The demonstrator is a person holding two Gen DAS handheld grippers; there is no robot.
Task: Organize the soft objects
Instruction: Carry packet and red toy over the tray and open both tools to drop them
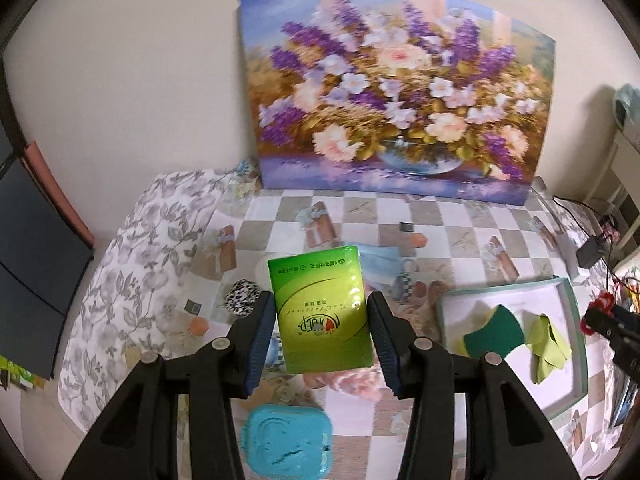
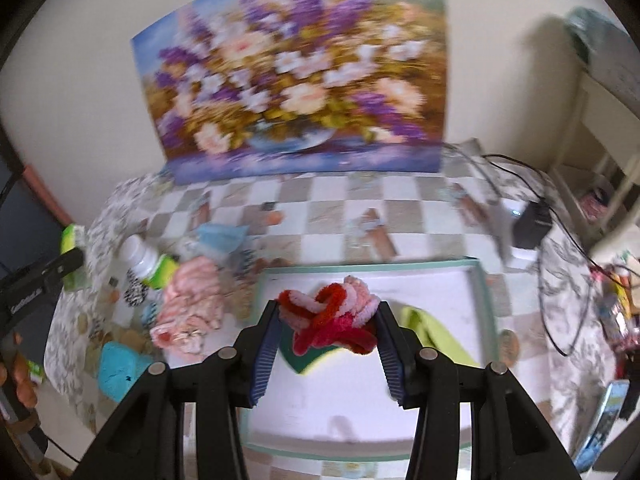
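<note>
My left gripper (image 1: 320, 312) is shut on a green tissue pack (image 1: 320, 310) and holds it above the checkered table. My right gripper (image 2: 328, 320) is shut on a red and pink chenille bundle (image 2: 330, 316) and holds it over the white tray (image 2: 478, 280). The tray (image 1: 564, 292) holds a green and yellow sponge (image 1: 494, 330) and a lime cloth (image 1: 546, 338). The sponge (image 2: 298, 362) and the cloth (image 2: 436, 332) also show under the bundle in the right wrist view.
A turquoise box (image 1: 286, 440), a black and white pompom (image 1: 241, 297), a blue mask (image 1: 380, 264) and a pink cloth (image 2: 192, 308) lie on the table. A white bottle (image 2: 146, 260) lies left. A flower painting (image 1: 400, 92) leans on the wall. A black adapter (image 2: 532, 226) with cables sits right.
</note>
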